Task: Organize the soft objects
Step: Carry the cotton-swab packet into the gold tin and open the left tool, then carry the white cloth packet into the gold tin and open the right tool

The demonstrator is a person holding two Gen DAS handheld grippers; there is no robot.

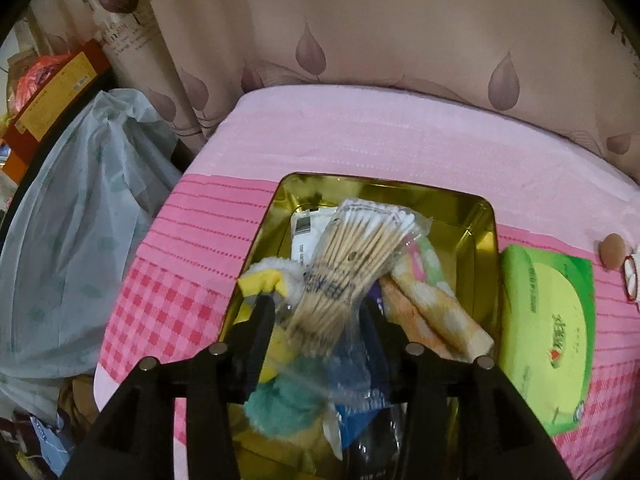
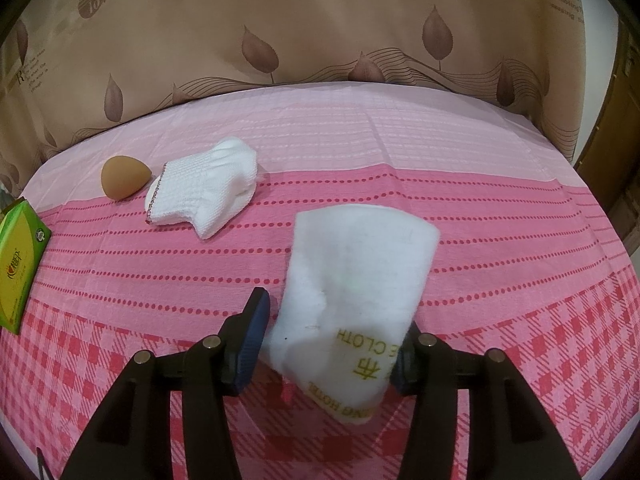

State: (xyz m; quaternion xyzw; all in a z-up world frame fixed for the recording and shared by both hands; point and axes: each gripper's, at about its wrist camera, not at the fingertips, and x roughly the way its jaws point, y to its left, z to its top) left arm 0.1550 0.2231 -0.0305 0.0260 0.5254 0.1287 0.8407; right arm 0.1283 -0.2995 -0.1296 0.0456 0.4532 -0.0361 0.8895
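My left gripper (image 1: 320, 312) is over the gold tin box (image 1: 476, 216), its jaws around a clear bag of cotton swabs (image 1: 352, 264). The bag stands tilted on a folded floral towel (image 1: 432, 308), a yellow and white fluffy cloth (image 1: 272, 276), a teal fluffy cloth (image 1: 280, 404) and a white packet (image 1: 306, 232). My right gripper (image 2: 332, 320) has its jaws wide apart around a white folded cloth with gold lettering (image 2: 360, 272), held just above the pink tablecloth (image 2: 520, 220). A white sock (image 2: 204, 196) and a brown makeup sponge (image 2: 122, 178) lie further back left.
A green tissue pack (image 1: 548, 340) lies right of the tin; it shows in the right wrist view (image 2: 20, 264) at the left edge. A pale plastic bag (image 1: 76, 232) and boxes (image 1: 52, 92) crowd the floor off the table's left side. A leaf-print curtain (image 2: 320, 40) hangs behind.
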